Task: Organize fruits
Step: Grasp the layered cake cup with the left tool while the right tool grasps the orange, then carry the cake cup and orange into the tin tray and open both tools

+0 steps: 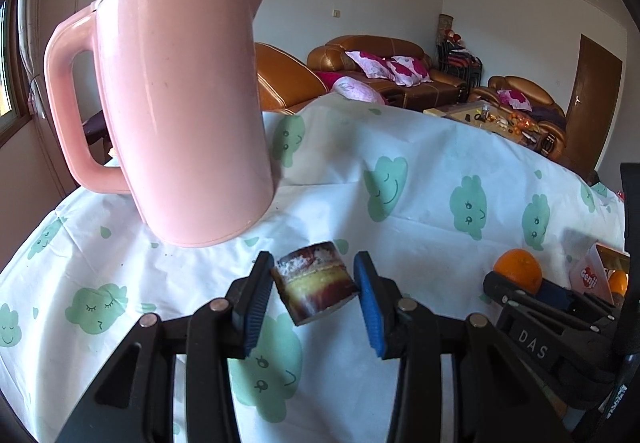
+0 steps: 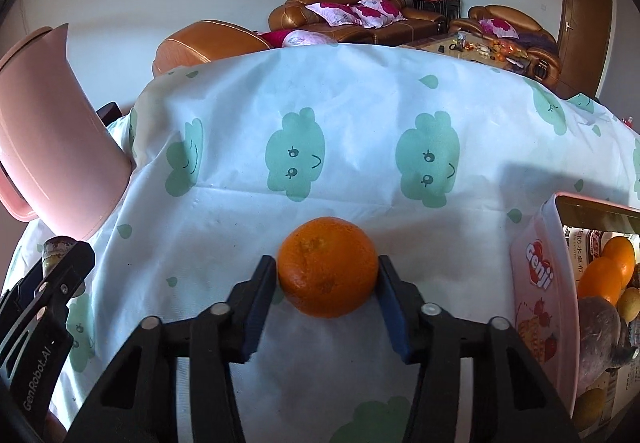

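left wrist view
left gripper (image 1: pixel 314 285): about a quarter open, clamped on a small cake-print roll (image 1: pixel 314 281); both pads touch its ends, roll tilted, lifted clear of the worktop (image 1: pixel 420 203).
roll handling: looks light and stiff, smooth printed wrap, may twist in the pads since it sits askew; not a fruit by the look of it.
kettle (image 1: pixel 180 103): pink, upright, lid on, just behind the roll, apart from it.
orange (image 1: pixel 518 269): right side, at the tips of the right gripper (image 1: pixel 516 285); contact hard to judge from here.
box (image 1: pixel 592 273): pink Genji box at the right edge, another orange fruit showing inside.

right wrist view
right gripper (image 2: pixel 328 275): narrowed around the orange (image 2: pixel 328 267), pads at its widest girth on both sides and touching; no daylight either side.
orange place: resting on the worktop (image 2: pixel 360 123) or barely off it, cannot tell; centre foreground, box (image 2: pixel 536 275) near to its right.
orange handling: firm, round, moderate weight, dimpled peel gives fair friction; will roll if released early; grip across the middle as now, gently, since the peel bruises.
box contents: two oranges (image 2: pixel 604 275) plus darker items, too blurred to name.
likely next: carry the orange to the box, lower it in rather than drop.
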`<action>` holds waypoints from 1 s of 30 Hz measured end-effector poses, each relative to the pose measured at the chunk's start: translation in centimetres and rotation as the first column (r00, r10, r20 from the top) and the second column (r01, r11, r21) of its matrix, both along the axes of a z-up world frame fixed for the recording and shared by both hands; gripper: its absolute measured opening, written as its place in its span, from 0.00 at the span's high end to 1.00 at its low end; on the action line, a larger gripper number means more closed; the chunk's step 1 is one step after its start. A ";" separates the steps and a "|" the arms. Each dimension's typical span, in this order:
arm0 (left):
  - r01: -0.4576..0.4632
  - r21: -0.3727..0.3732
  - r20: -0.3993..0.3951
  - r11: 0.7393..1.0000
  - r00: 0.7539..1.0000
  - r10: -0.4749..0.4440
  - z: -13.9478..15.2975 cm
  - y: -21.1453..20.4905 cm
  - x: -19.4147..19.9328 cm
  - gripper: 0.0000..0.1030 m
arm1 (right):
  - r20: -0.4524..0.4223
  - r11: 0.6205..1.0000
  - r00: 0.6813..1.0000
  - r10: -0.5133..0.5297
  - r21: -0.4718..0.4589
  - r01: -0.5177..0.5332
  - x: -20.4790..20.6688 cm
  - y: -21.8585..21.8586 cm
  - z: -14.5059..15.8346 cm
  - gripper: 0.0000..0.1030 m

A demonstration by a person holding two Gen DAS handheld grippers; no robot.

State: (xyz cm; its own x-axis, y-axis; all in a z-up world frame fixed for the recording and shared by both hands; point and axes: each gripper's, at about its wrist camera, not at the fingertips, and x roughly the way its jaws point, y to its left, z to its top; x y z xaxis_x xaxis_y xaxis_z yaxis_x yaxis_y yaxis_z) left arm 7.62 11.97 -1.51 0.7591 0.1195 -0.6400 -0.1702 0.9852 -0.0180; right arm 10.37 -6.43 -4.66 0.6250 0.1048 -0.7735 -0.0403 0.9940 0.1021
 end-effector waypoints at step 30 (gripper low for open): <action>0.032 0.072 0.143 0.997 0.989 -0.042 1.2 -2.6 -4.1 0.58 | 0.445 0.994 0.894 0.047 -0.106 0.000 -14.4 -0.4 5.7 0.53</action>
